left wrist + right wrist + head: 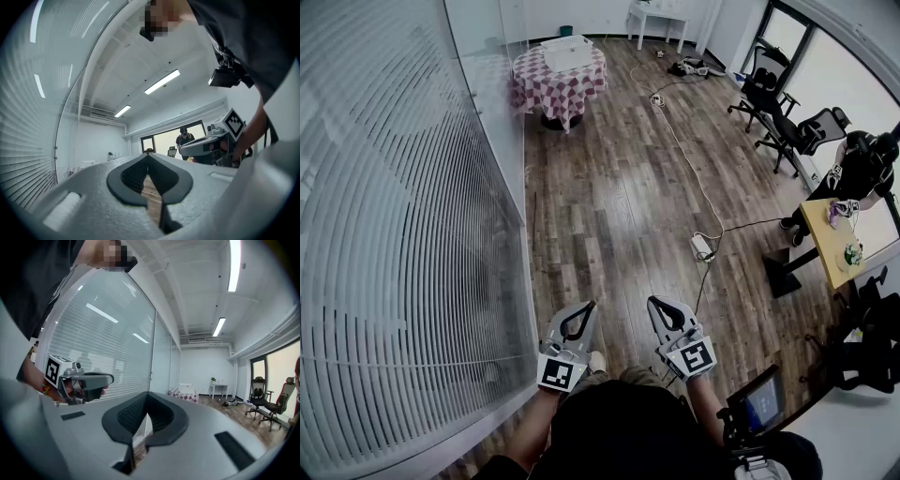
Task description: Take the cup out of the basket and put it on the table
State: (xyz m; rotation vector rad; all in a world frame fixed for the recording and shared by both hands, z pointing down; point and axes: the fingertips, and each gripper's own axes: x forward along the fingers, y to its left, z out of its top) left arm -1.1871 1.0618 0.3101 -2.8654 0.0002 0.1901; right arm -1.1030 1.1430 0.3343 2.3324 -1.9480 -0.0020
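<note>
Grey plastic tools were held low and close to the person's body, pointing roughly level. The left gripper [589, 307] had its jaws together with nothing between them, and the right gripper [656, 304] was likewise closed and empty. Beneath and ahead lay wood-plank floor [609, 206], crossed by a cable running to a power strip [701, 247]. A glass partition with blinds [394, 187] ran along the person's left.

At the far end stood a round table [534, 84] under a red-and-white checked cloth, with a white basket [567, 52] on top. The cup could not be made out at that range and was presumably inside the basket.

Assessment: the task had not begun and the approach was in hand. The next move called for crossing the room to the table, opening one gripper and reaching into the basket.
</note>
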